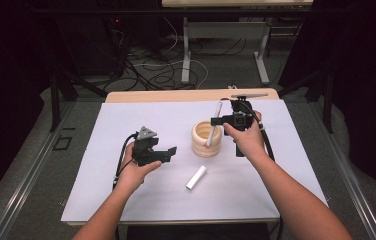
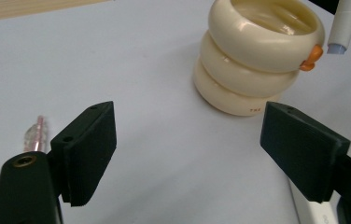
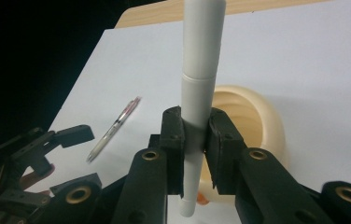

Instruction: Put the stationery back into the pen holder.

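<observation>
Two grippers over a white mat [image 1: 126, 200] on the table. Right gripper [image 3: 193, 135] has its jaws clamped on a white marker [image 3: 199, 70], pads pressing the barrel on both sides. Marker is near upright, slightly tilted, its lower tip just over or inside the mouth of the cream ringed holder [image 1: 206, 140]; in the high view the marker [image 1: 214, 125] leans from the right gripper [image 1: 220, 120] down toward the holder's rim. Cannot tell if the tip touches the holder.

Left gripper [image 1: 168, 152] is to the left of the holder, well apart from it, jaws spread wide with nothing between them. Left gripper view: pads [image 2: 92, 149] apart, bare mat between, holder [image 2: 257, 60] ahead with a small orange tab [image 2: 312, 57] on its side and the marker's tip [image 2: 344, 28] just beside that.

A white cap-like cylinder [image 1: 196, 177] lies flat on the mat near of the holder. A thin clear pen [image 3: 114, 128] lies on the mat at left.
</observation>
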{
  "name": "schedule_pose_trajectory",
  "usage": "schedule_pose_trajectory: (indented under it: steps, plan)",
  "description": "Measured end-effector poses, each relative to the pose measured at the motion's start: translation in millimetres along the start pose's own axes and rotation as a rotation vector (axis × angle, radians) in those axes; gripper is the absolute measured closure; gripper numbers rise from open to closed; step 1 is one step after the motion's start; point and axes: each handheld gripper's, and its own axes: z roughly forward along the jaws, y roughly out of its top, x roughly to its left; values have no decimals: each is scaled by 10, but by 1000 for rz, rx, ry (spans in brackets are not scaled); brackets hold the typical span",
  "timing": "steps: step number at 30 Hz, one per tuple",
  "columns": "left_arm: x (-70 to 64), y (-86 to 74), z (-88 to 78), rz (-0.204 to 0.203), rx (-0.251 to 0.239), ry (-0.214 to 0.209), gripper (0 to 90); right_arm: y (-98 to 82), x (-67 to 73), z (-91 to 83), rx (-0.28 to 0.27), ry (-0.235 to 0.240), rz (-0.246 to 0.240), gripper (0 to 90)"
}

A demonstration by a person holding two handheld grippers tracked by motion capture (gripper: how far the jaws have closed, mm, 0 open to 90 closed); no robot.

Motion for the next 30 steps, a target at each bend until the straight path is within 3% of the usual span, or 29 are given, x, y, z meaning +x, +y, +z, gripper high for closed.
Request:
schedule_pose_trajectory:
  steps: [5,15,21,30]
  plan:
    - [71,1,-29,-23,9,13,197,56,-24,44,-13,-21,9,781]
    - [170,-4,-66,-29,12,39,202,172,-31,95,-57,-36,35,781]
    - [222,-3,-85,-13,3,51,198,191,-48,145,-51,-62,22,781]
    - [301,-26,-92,-27,5,68,198,150,-31,285,-17,-104,-20,781]
